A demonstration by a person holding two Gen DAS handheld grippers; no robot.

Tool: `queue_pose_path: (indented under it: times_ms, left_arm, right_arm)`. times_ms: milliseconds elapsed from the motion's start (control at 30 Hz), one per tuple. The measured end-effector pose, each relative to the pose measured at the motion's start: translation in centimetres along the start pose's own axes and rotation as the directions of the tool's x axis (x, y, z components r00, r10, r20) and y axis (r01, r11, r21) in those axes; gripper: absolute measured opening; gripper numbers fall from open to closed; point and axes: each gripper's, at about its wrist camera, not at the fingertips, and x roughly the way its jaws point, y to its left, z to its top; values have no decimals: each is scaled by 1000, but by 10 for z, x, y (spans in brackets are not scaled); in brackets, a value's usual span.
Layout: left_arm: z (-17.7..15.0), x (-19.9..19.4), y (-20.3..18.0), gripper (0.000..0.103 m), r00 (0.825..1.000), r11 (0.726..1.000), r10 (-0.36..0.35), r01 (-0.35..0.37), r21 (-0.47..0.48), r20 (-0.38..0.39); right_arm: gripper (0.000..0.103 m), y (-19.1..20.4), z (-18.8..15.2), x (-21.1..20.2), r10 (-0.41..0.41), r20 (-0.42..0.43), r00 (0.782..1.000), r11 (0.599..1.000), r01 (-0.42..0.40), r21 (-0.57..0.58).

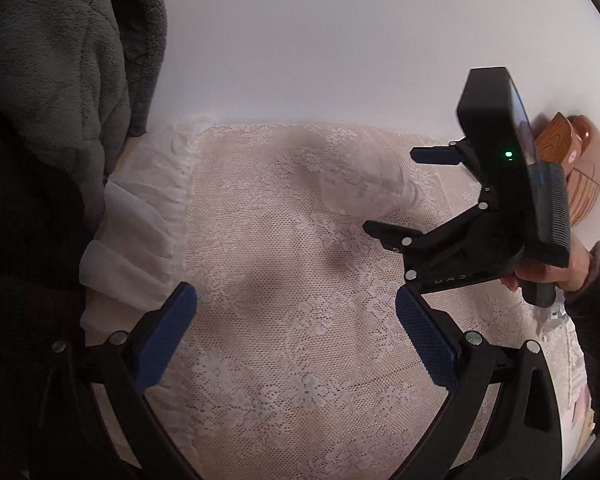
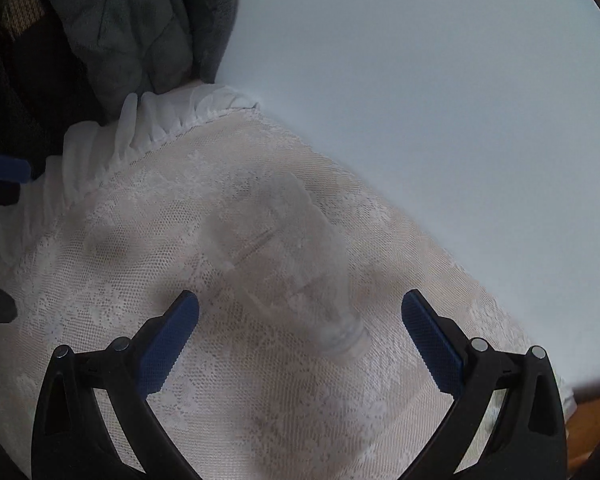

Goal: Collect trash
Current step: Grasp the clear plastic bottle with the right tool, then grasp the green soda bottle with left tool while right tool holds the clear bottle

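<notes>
Both the right tool (image 2: 300, 332) and the left tool (image 1: 296, 324) gape, released, while the clear bottle (image 2: 284, 256) lies on the lace worktop (image 2: 140, 240) ahead, where a glancing pinch could roll it away.

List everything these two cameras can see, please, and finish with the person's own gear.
Plastic bottle: one, clear, lying on its side on the lace cloth, neck toward the right gripper.
Lace cloth: one, cream with a white ruffled edge, covering the surface.
Fleece clothing: grey-green, piled at the far left.
Wall: white, behind.
Wooden object: one, brown, far right by the wall.
Left gripper: black with blue pads, open, empty.
Right gripper: black with blue pads, open, either side of the bottle's neck.
</notes>
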Motion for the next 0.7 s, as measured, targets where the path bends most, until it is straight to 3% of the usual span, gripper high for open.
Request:
queue_pose_path:
  times_ms: [67,167,367,467,600,700]
  left_arm:
    - [1,2,0,95,1000,1000,4,-4,-3,3]
    - [1,2,-2,95,1000,1000,11,-11,2,5]
    - [7,-5,-11,95,1000,1000,-3,3,20,24]
    - [15,-7,-23,95,999,998,-48,47,33,22]
    - [37,2,-65,95,995,989,-95,93,115,13]
    - [57,14,-115,95,990,967,-141,135,216,16]
  right_arm:
    - [96,-1,3,9,16,-14,1000,1000,-16,-9]
    - [70,-8,2,12,67,-20,998,996,-65,64]
    - [69,-26,-32,-32,33,80,996,958,-55,283]
    - [69,-37,-73,-78,-21,147,989,896,-47,441]
    - [70,-43,-143,-143,-151,166,974,765,9,644]
    - [70,-40,-199,-188,-248,130,960,649,65,758]
